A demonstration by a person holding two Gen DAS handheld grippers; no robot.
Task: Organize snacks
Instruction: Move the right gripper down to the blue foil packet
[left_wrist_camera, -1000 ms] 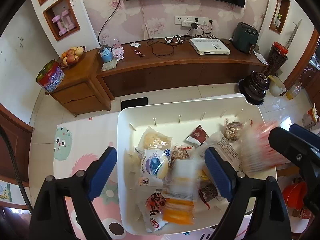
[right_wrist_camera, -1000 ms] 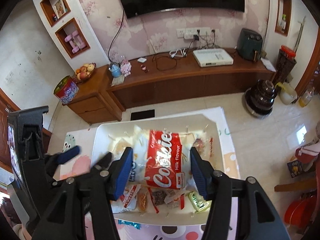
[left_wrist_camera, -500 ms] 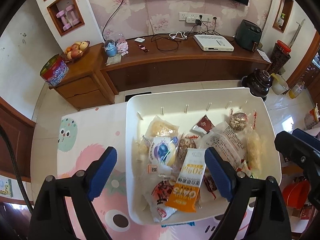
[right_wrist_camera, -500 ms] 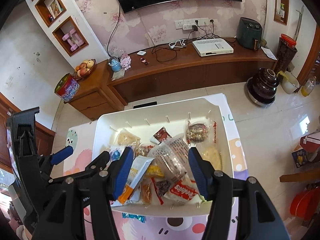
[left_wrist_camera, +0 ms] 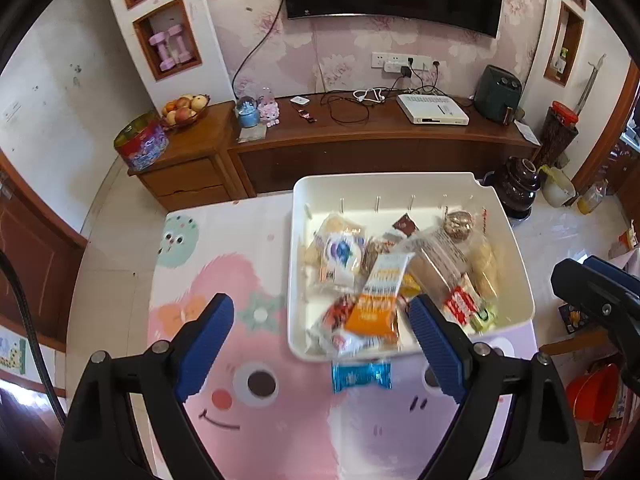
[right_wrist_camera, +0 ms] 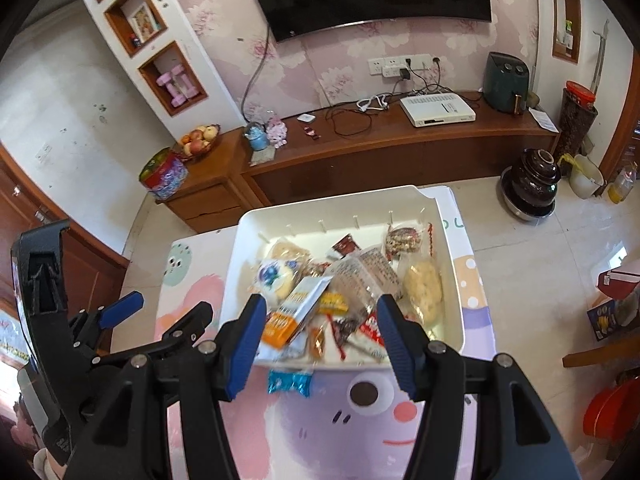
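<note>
A counter [left_wrist_camera: 248,432] covered in a pink cartoon-print cloth is carrying a white rectangular plastic bin [left_wrist_camera: 516,264] of snacks; a small blue foil packet [left_wrist_camera: 361,376] is lying just beside the bin's near wall.

Your two fisheye views are evenly daylit and bright. Straight lines bow toward dark vignetted corners. Glare patches lie on the floor tiles [right_wrist_camera: 616,258]. Motion blur smears the snack packets [left_wrist_camera: 372,312] near the white bin's [left_wrist_camera: 516,256] front edge.

snacks in a bin on the table
the bin [left_wrist_camera: 516,240] sits at the table's [left_wrist_camera: 248,432] far right corner; one wrapped snack [left_wrist_camera: 361,376] lies just before its near wall.
</note>
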